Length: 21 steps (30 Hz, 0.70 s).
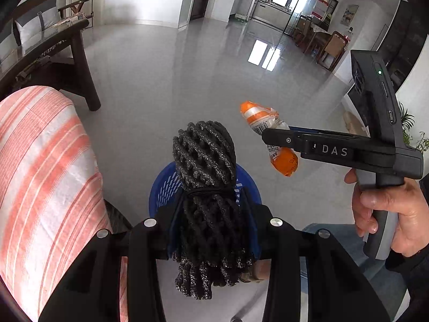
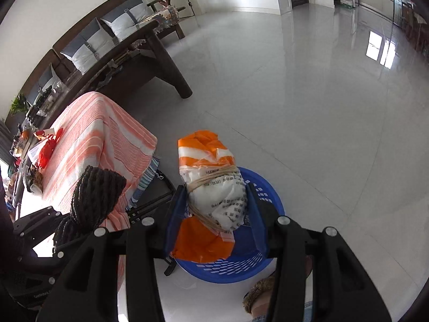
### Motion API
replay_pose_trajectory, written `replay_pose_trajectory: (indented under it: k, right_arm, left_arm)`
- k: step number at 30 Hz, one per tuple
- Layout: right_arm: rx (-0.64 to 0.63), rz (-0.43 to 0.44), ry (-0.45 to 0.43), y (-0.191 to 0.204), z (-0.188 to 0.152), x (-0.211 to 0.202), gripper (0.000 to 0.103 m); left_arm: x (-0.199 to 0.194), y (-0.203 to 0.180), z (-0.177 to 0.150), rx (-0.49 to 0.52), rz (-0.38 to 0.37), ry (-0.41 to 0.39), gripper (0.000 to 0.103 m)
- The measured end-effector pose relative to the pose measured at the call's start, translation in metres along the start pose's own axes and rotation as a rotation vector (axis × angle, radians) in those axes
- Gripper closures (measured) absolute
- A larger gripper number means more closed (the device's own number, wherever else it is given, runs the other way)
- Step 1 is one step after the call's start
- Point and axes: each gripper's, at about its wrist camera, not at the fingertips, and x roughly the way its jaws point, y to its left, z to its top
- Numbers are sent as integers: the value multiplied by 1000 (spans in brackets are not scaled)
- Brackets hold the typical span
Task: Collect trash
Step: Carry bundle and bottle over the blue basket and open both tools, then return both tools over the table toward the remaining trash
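Both grippers hang over the blue basket [image 2: 241,265] on the grey floor [image 2: 295,107], each carrying one piece of trash — a sensible place to be if the loads are meant to drop straight in.

The left gripper [image 1: 211,230] pinches a black bundle of foam netting [image 1: 206,166], tied round the middle with a black band. Its fingers [image 1: 174,230] press on the bundle's sides just below the band, a moderate gap filled entirely by the netting, which sticks out ahead of the tips. In the left wrist view the basket rim shows right behind the bundle, so it looks lined up for release.

The right gripper [image 2: 217,214] clamps an orange and white plastic packet [image 2: 211,182], bound with pale string. Its blue-padded fingers [image 2: 175,214] squeeze the packet at the tied waist, likewise partly open around its bulk, and the basket lies directly underneath.

A striped orange cloth [image 2: 102,145] covers the table just beside the basket; more litter lies on a surface beyond it.
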Motion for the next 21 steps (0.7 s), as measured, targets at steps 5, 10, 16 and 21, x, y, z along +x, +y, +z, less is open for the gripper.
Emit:
replay_pose_trajectory:
  k: [5,10,16,21]
  right_arm:
    - [80,50,-1,-24,5,10,43]
    - [143,59,-37,-41,7,2,33]
    - [115,-13,-93,-27,3,-6,17]
    - [-64,-98,-143,28,-20,-14,10]
  left_arm:
    - [31,-6,4,32,2,-7,37]
    - [32,-13,5,66,56,-26,18]
    - [-45,-7,-22,70,117,-149,5]
    - [-96,34,-77,34,240,-147,5]
